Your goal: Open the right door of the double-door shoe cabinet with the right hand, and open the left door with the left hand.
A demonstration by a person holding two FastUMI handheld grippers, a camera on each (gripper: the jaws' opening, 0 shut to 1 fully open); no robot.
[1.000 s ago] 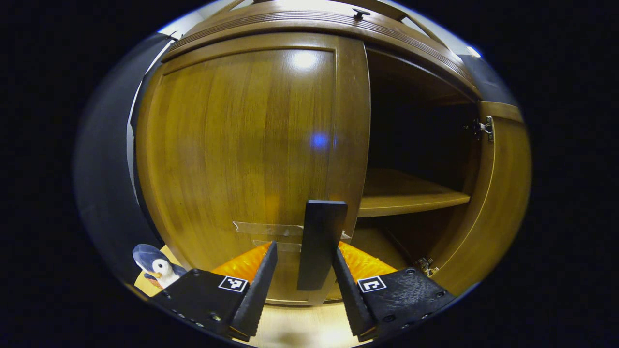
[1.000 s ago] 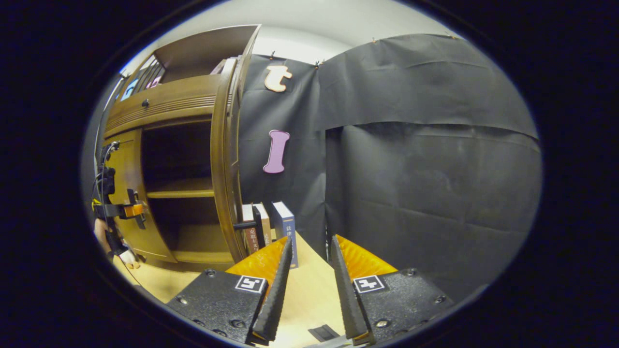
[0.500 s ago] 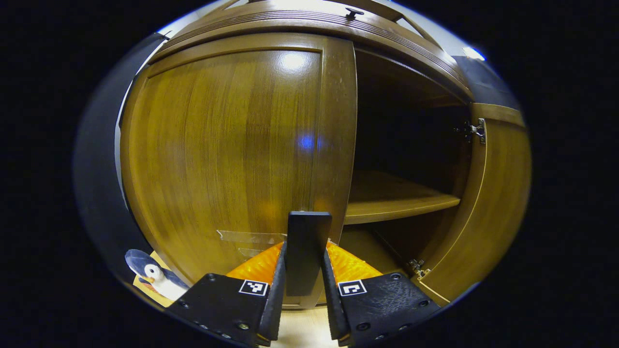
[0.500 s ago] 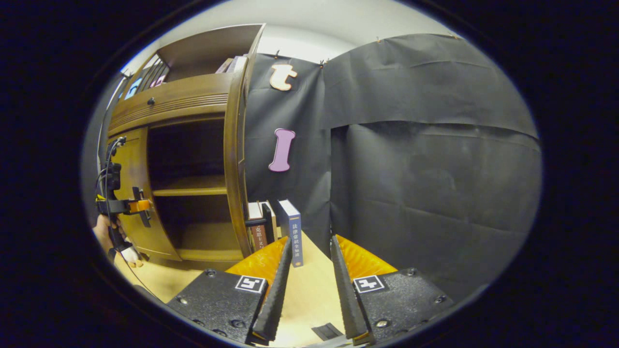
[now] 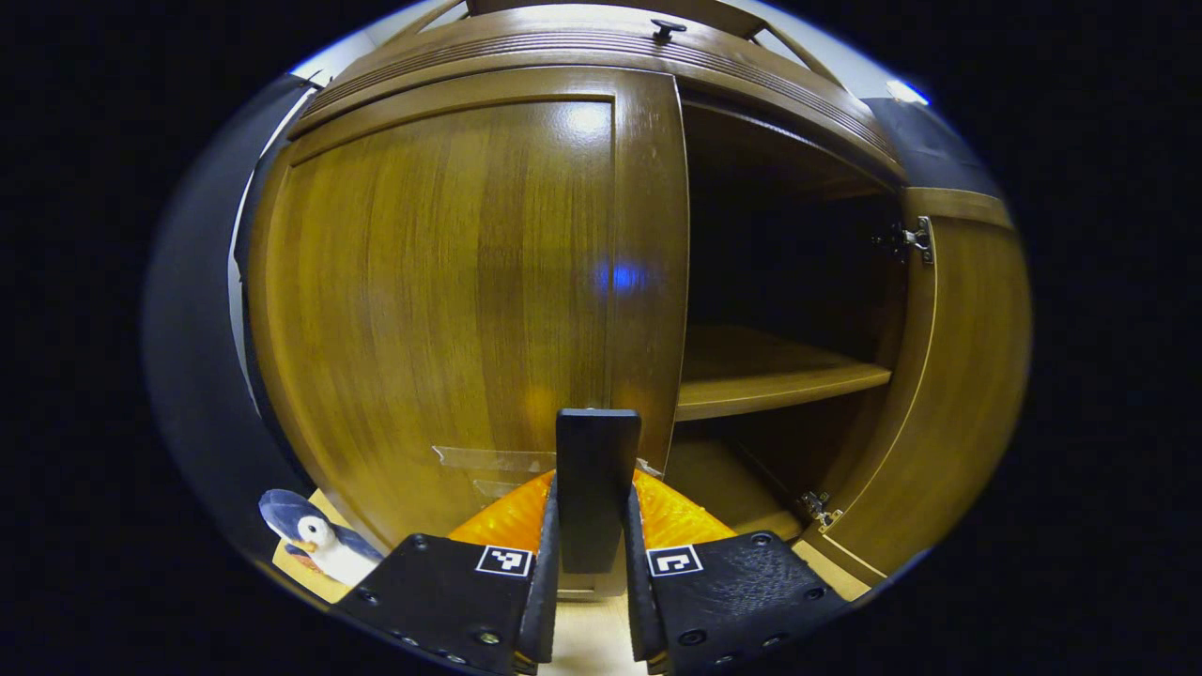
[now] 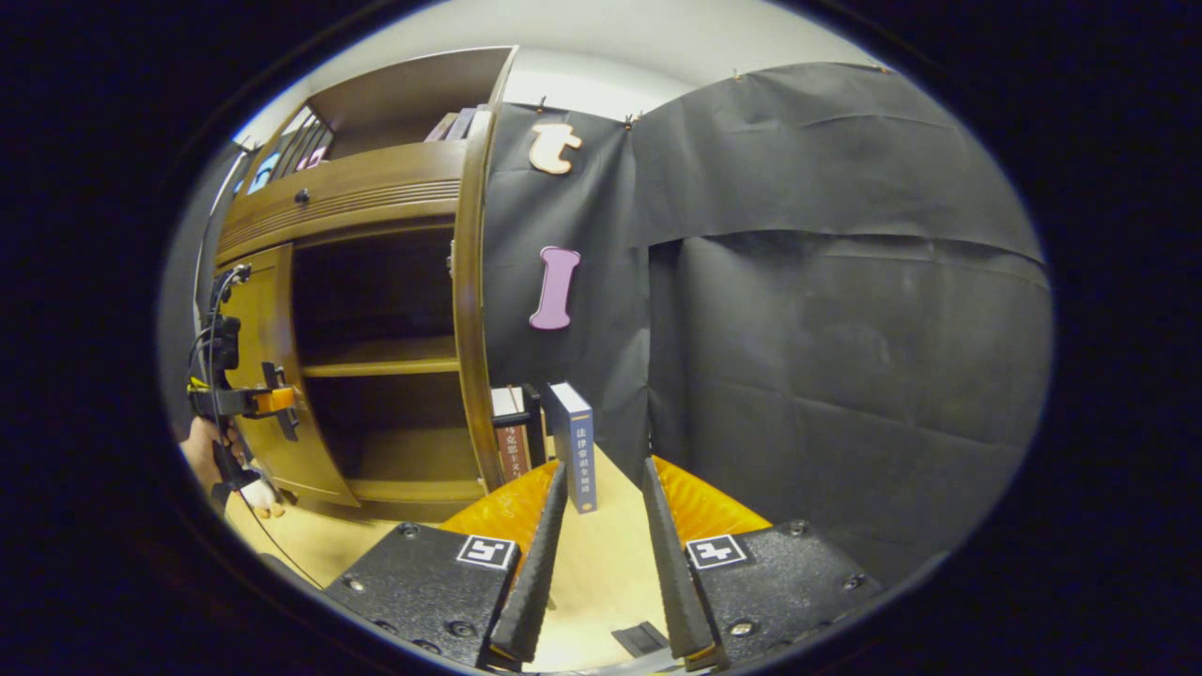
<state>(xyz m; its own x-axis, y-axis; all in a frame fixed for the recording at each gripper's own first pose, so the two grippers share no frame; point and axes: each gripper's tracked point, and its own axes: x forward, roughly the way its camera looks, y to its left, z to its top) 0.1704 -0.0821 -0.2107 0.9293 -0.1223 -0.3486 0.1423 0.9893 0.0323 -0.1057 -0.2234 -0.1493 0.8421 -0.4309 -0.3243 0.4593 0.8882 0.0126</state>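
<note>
In my left gripper view the left gripper [image 5: 590, 601] sits bottom centre, both fingers [image 5: 542, 582] pressed onto the dark flat handle [image 5: 595, 479] of the left door [image 5: 451, 300], which fills the left and centre of the frame and looks closed or nearly so; I can't tell for sure. Strips of clear tape [image 5: 488, 460] sit on the door beside the handle. Right door [image 5: 958, 394] is swung open at the right edge, hinges [image 5: 916, 239] visible, with the cabinet shelf [image 5: 770, 380] exposed in the dark interior between the doors. A penguin plush [image 5: 315, 545] lies lower left on the floor. In my right gripper view the right gripper [image 6: 601, 563] is at bottom centre, jaws a narrow gap apart, holding nothing, aimed at the black cloth wall [image 6: 826, 329]. The shoe cabinet [image 6: 347, 282] is on the left of that frame, with upright books [image 6: 573, 451] just beside its open door, near centre
</note>
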